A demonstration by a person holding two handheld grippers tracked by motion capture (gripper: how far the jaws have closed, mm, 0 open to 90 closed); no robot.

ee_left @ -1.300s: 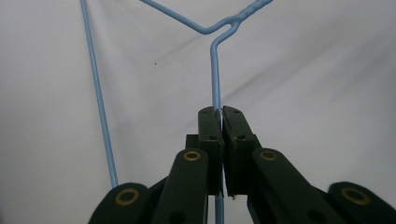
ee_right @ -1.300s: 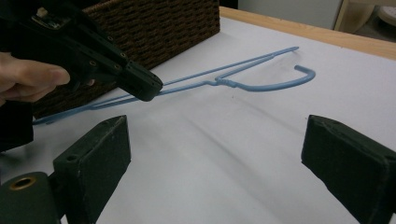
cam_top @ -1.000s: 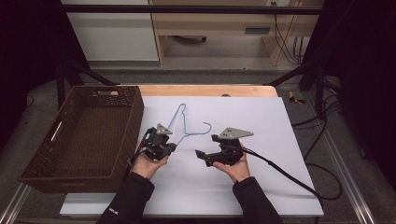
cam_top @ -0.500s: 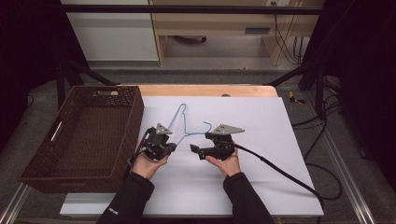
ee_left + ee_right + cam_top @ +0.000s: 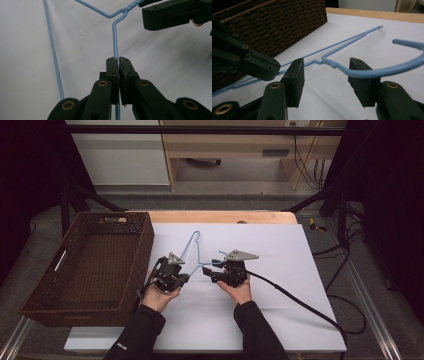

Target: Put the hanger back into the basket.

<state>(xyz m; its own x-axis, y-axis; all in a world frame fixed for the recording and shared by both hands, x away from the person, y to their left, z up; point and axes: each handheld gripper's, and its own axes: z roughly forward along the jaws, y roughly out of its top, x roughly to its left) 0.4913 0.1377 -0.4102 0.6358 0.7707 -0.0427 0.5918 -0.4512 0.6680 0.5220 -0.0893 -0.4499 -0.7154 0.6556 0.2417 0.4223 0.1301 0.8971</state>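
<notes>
In the high view the hanger (image 5: 196,251) is thin and pale against the white desk (image 5: 280,250), and its lower end is hidden among the two grippers. The left gripper view cuts the wire off at its top and bottom edges; the right gripper view cuts the hook off at its right edge.

The basket (image 5: 40,307) stands at the desk's left edge, and what shows of its floor is bare weave.

The left gripper (image 5: 118,61) has its jaws together, clamped on one straight wire of the hanger below the twisted neck. The right gripper (image 5: 325,75) has its jaws apart; they have just been closing, with the neck and the start of the hook between them, and the pads do not press on the wire.

The hanger lies on the desk just right of the basket, its far corner pointing away from the person. The desk's right half and near strip are open.
</notes>
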